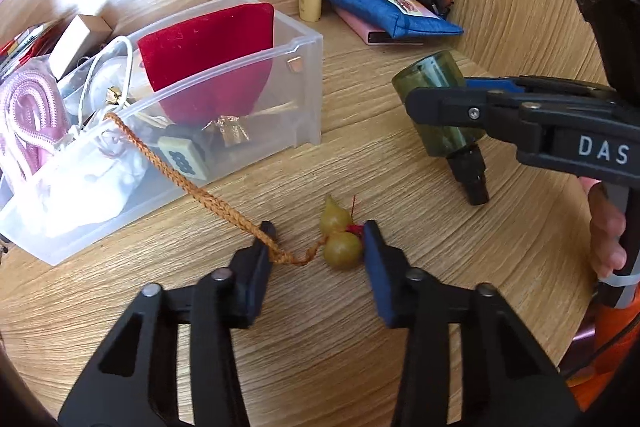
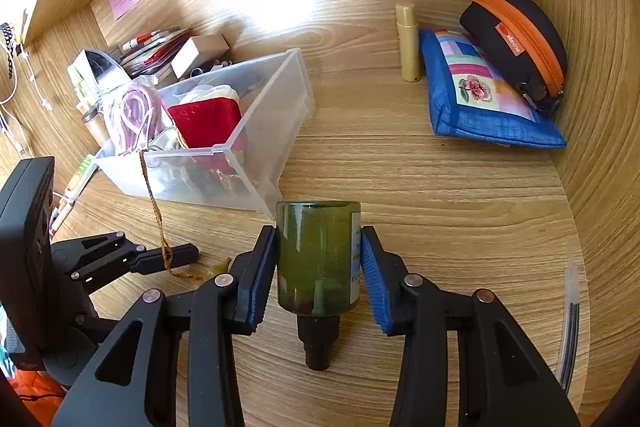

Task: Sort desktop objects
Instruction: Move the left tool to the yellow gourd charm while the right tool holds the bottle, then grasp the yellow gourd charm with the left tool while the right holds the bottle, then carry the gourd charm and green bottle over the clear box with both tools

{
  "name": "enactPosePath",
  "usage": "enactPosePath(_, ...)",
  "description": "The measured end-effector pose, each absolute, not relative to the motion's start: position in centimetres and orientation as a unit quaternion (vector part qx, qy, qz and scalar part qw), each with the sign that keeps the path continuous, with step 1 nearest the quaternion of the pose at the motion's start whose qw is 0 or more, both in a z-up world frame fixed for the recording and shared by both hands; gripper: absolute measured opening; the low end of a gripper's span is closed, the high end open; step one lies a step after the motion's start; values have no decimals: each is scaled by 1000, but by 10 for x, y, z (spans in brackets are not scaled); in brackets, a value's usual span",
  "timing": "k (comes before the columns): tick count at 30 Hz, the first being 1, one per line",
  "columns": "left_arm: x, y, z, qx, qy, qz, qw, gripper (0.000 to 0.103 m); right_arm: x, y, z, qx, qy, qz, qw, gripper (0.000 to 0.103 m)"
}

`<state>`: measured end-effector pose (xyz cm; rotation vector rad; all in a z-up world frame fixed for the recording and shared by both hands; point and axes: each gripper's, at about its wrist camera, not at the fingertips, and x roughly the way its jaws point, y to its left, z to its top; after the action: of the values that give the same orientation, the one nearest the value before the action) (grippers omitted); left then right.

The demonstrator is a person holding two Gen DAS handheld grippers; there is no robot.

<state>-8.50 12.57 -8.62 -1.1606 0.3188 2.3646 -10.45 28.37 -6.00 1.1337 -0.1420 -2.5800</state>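
Clear bin [image 1: 224, 67]: sitting toward the desk's [image 1: 360, 327] left rear, holding a red velvet pouch [image 1: 208, 59], pink cord [image 1: 28, 115], white cable and a mahjong tile [image 1: 184, 157].
Braided cord [image 1: 192, 183]: trailing over the bin's front wall down to a small gourd charm [image 1: 340, 239] lying on the desktop.
Left gripper [image 1: 320, 251]: bracketing the charm, one pad touching it, the other resting on the cord; whether it is pinching, I cannot tell.
Right gripper [image 2: 320, 267]: clamping a green bottle [image 2: 318, 263], cap downward, above the desk's front middle.
Back right corner: crowded by a blue pouch [image 2: 480, 107], black case [image 2: 516, 43] and cream tube [image 2: 408, 43].
Open room: bare wood lying between bin and pouch.
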Motion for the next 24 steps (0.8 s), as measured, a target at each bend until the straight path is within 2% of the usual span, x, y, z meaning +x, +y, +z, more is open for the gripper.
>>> enactPosePath(2, -85, 124, -87, -418, 119, 869, 237, 22, -106, 283, -61, 398, -50, -902, 162, 38)
enactPosePath(4, -86, 122, -87, -418, 115, 869, 238, 18, -106, 281, -62, 399, -50, -901, 164, 38)
enactPosePath(24, -77, 85, -46, -365, 72, 900, 226, 18, -97, 252, -36, 372, -25, -910, 180, 38)
